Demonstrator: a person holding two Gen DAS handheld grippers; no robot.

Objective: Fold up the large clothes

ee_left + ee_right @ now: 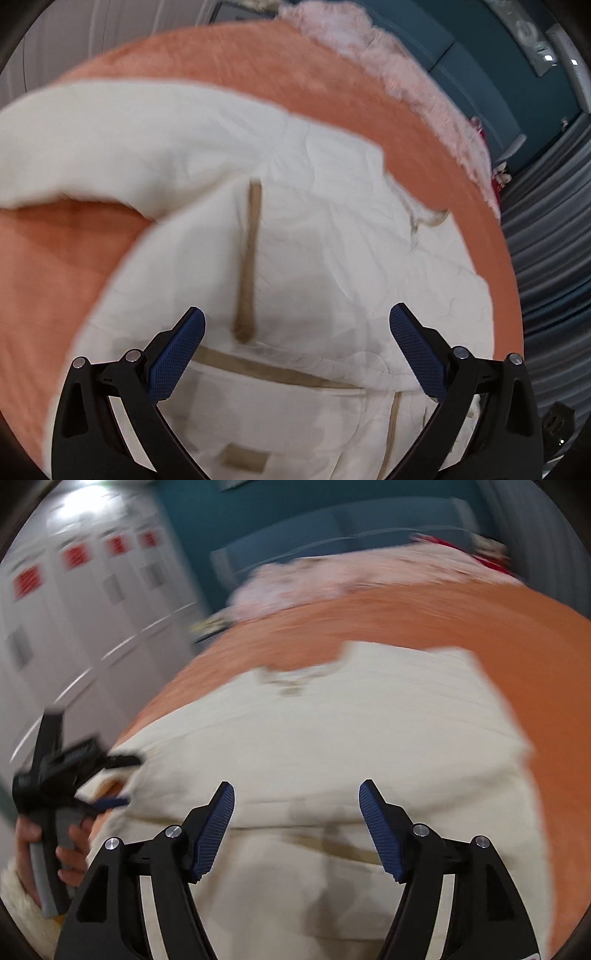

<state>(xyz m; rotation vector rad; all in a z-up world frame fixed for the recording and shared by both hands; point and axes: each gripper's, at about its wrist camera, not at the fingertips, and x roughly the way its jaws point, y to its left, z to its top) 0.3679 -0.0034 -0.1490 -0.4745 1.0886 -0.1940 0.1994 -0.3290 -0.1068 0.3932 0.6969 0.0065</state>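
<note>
Cream garment (314,240) w/ tan trim spread flat on orange bed cover (55,266), one side folded over itself. Left gripper (297,334) poised above lower part, jaws wide apart, nothing between the pads. Right gripper (296,808) likewise over the cloth, jaws released and empty. Left gripper also visible in right wrist view at garment's left edge, held by a hand (70,853). Fluffy pink blanket (406,62) along far edge of bed. Grey lockers (74,609) off to left. Pics blurred.
</note>
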